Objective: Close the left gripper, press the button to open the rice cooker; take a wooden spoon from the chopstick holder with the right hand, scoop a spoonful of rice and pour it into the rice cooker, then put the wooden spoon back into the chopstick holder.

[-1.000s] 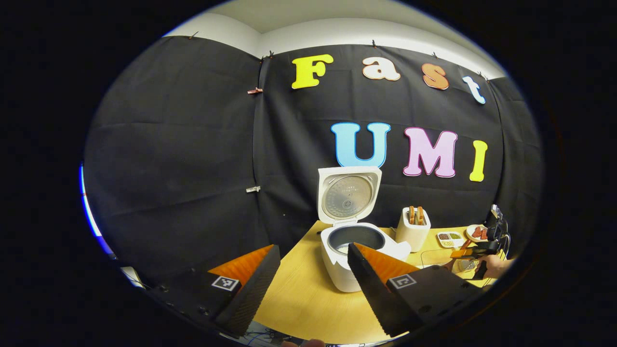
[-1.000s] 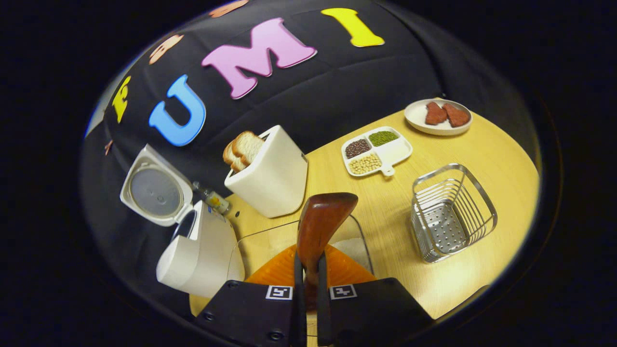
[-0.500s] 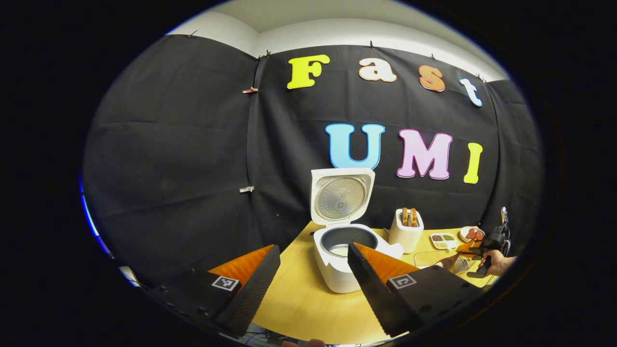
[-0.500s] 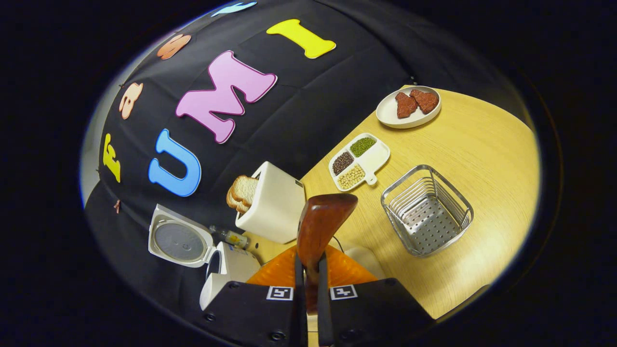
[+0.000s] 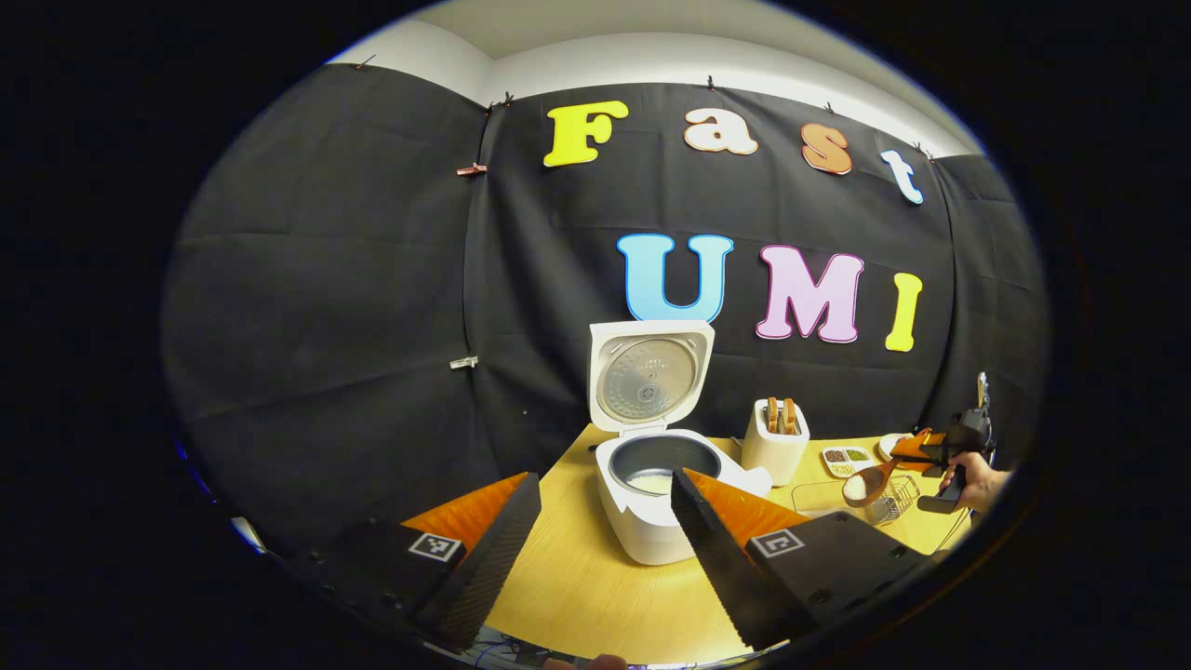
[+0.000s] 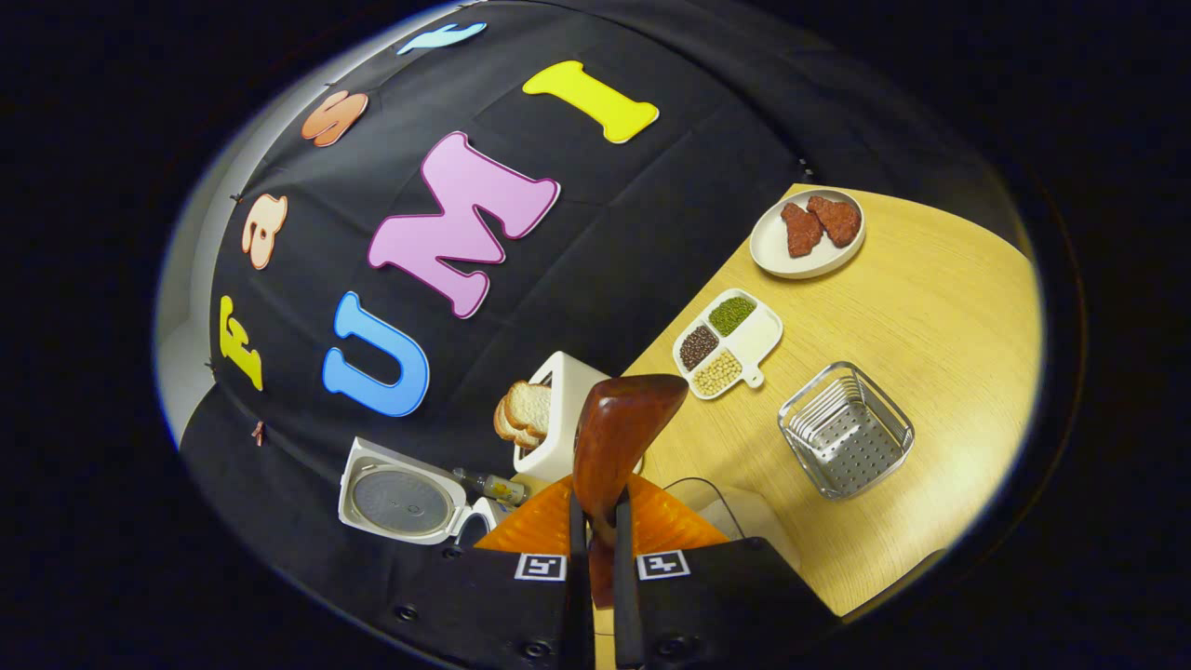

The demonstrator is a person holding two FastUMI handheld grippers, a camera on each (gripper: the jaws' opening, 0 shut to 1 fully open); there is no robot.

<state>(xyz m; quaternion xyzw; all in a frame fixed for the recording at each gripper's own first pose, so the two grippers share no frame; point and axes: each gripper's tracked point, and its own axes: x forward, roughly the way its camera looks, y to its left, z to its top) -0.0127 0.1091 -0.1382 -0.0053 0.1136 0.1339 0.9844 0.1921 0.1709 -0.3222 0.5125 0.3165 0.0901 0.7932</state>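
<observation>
Right hand-held gripper (image 6: 595, 521) clamps one wooden spoon (image 6: 619, 433); left hand-held gripper (image 5: 595, 521) gapes; one rice cooker (image 5: 651, 502)

No legible text, label, brand, number or sign anywhere.

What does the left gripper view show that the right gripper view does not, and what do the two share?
Left gripper view: the open left gripper, rice inside the rice cooker, a hand, the wooden spoon seen from the side.
Right gripper view: the right gripper clamping the spoon's handle, a small bottle, two red pieces on a plate.
Both: the cooker with its lid up, toaster with bread, divided dish, wire basket, table.
</observation>
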